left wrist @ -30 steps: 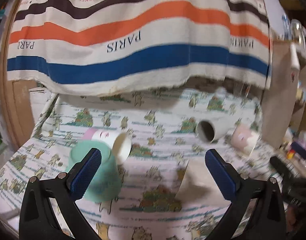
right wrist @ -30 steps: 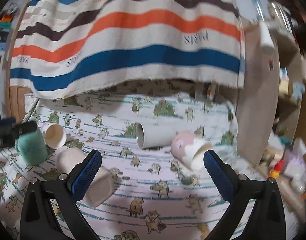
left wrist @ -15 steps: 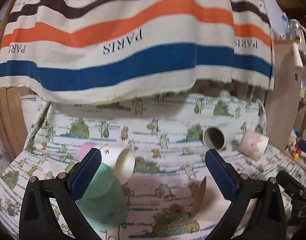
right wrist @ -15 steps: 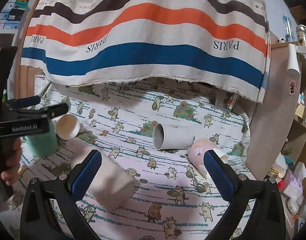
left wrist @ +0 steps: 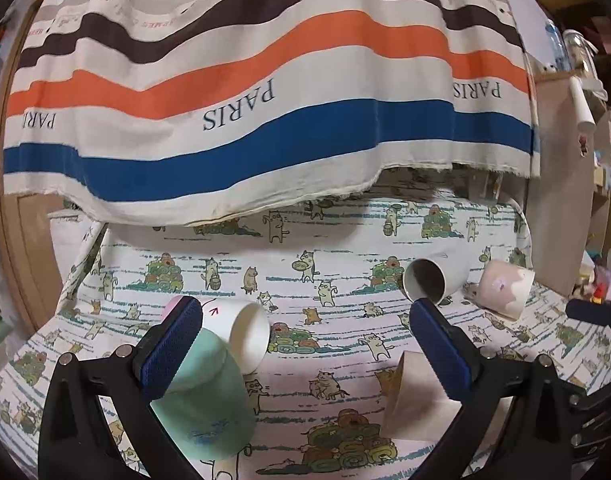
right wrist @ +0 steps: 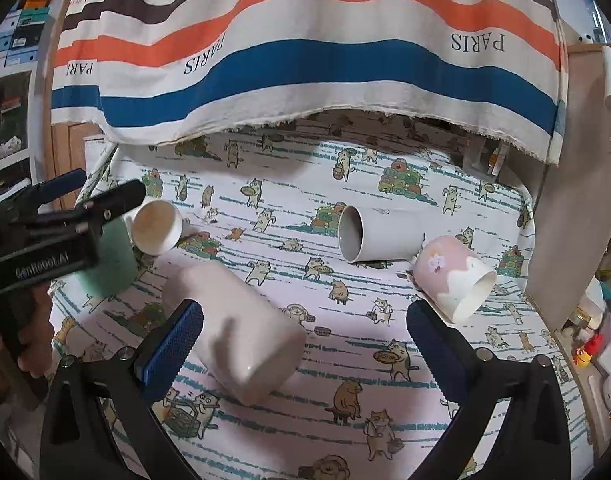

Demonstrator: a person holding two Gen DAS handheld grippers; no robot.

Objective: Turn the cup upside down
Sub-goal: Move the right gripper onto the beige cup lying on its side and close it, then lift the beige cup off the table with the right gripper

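Observation:
Several cups are on a cat-print cloth. A mint green cup (left wrist: 207,396) stands mouth down just behind my left gripper's left finger; it also shows in the right wrist view (right wrist: 111,260). A white cup (left wrist: 241,330) lies on its side beside it. A pale pink cup (right wrist: 237,328) lies on its side between my right gripper's fingers. A grey cup (right wrist: 375,234) and a pink-and-white cup (right wrist: 455,280) lie on their sides further right. My left gripper (left wrist: 305,352) is open and empty. My right gripper (right wrist: 305,354) is open and empty.
A striped "PARIS" cloth (left wrist: 265,92) hangs over the back of the table. A brown board (right wrist: 569,208) stands at the right edge, with small clutter (right wrist: 585,344) beyond it. The left gripper's body and hand (right wrist: 37,256) show at the left in the right wrist view.
Both grippers have pulled back and risen a little, so the cups sit lower in view. The mint cup stays standing mouth down. Both stay open.

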